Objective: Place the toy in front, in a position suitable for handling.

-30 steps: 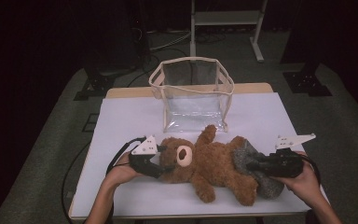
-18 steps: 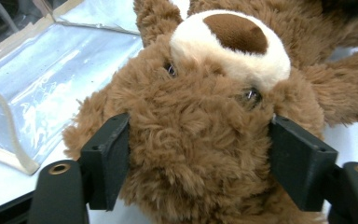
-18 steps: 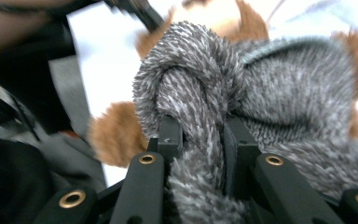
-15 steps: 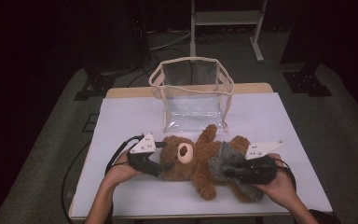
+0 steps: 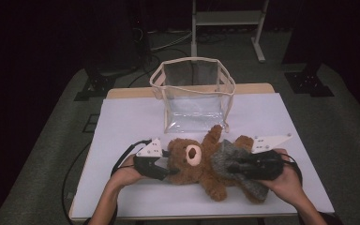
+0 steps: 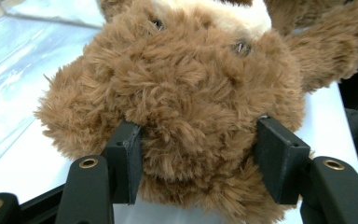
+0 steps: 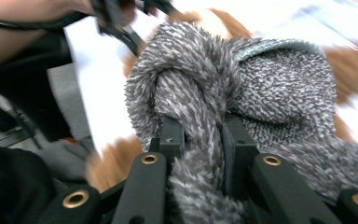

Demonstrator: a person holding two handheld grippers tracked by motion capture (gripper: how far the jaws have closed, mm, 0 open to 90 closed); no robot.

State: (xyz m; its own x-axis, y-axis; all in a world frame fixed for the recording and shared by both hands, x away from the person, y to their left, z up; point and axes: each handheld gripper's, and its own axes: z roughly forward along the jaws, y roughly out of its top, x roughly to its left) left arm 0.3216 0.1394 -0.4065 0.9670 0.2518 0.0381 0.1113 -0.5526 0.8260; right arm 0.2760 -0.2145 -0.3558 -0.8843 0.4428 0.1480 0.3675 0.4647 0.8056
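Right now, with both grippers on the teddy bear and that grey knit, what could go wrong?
The right gripper pinches only a bunched fold of the grey knit garment, so a pull might slip it free or stretch it. The left gripper, whose jaws have just been closing, presses only the fluffy head of the teddy bear; the fur may give and the bear could twist. The clear bag stands just behind and might get knocked.

left claw (image 5: 166,169) just closing, right claw (image 5: 234,167) apparently clamped tight
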